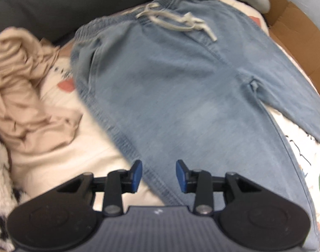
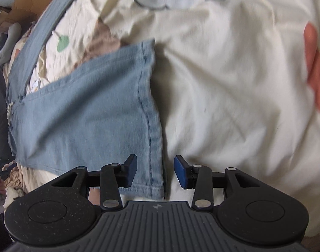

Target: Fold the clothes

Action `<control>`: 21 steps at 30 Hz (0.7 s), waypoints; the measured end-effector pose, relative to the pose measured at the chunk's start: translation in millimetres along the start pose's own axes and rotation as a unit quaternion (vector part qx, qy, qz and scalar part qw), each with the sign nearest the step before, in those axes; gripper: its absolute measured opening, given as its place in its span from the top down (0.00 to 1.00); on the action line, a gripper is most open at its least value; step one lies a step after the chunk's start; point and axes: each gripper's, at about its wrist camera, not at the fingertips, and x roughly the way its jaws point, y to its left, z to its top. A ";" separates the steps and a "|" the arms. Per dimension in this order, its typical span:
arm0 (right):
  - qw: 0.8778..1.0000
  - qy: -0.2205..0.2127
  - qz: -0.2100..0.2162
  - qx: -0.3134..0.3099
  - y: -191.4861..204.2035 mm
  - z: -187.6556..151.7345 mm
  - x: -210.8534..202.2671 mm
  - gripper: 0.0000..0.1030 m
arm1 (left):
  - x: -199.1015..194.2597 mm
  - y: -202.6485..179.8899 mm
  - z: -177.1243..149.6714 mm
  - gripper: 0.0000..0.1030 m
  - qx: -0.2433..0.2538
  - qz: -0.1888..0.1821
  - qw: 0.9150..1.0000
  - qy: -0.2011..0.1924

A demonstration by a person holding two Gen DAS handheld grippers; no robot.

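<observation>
Both grippers gape empty: left gripper (image 1: pixel 158 176) over the jeans' (image 1: pixel 181 88) side seam at lower centre, right gripper (image 2: pixel 155 173) astride the leg hem (image 2: pixel 153 109). Jeans lie flat, legs splayed, on the printed bedsheet (image 2: pixel 233 79); pinching might snag sheet too.

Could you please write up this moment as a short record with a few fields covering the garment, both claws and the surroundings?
garment: light blue jeans lying spread on a printed cream sheet
waistband: drawstring at the far end
left claw: open, over the outer seam of a leg, holding nothing
right claw: open, straddling the leg hem
nearby: crumpled beige garment, cardboard
</observation>
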 end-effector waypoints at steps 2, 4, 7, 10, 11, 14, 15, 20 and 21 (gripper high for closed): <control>1.000 0.005 0.001 0.005 -1.0 -3.0 6.9 0.55 | 2.5 1.7 -3.1 0.63 -0.002 0.001 1.000 0.004; 1.000 0.010 0.001 0.010 -2.0 -5.8 13.7 0.55 | 4.9 3.5 -6.3 0.63 -0.004 0.002 1.000 0.007; 0.999 0.014 0.019 0.028 -3.1 -6.0 18.2 0.55 | 8.4 6.4 -10.5 0.63 -0.009 0.003 1.000 0.012; 0.998 0.018 0.038 0.046 -4.1 -5.9 22.3 0.56 | 10.0 11.8 -11.5 0.63 -0.025 0.000 1.000 0.011; 0.998 0.020 0.042 0.047 -2.7 -5.9 23.7 0.56 | 10.4 13.5 -12.4 0.63 -0.030 -0.002 1.000 0.009; 0.997 0.026 0.054 0.050 2.4 -5.7 27.8 0.56 | 11.7 19.1 -14.3 0.63 -0.045 -0.003 0.999 0.004; 0.997 0.026 0.052 0.049 3.4 -5.1 29.0 0.56 | 12.8 21.7 -14.9 0.63 -0.051 -0.005 0.999 0.002; 0.998 0.027 0.034 0.042 3.2 -1.3 31.9 0.88 | 22.3 35.2 -16.7 0.64 -0.093 -0.019 0.995 -0.010; 0.998 0.028 0.033 0.040 -1.3 0.1 29.6 0.94 | 23.6 37.6 -16.9 0.65 -0.102 -0.025 0.994 -0.014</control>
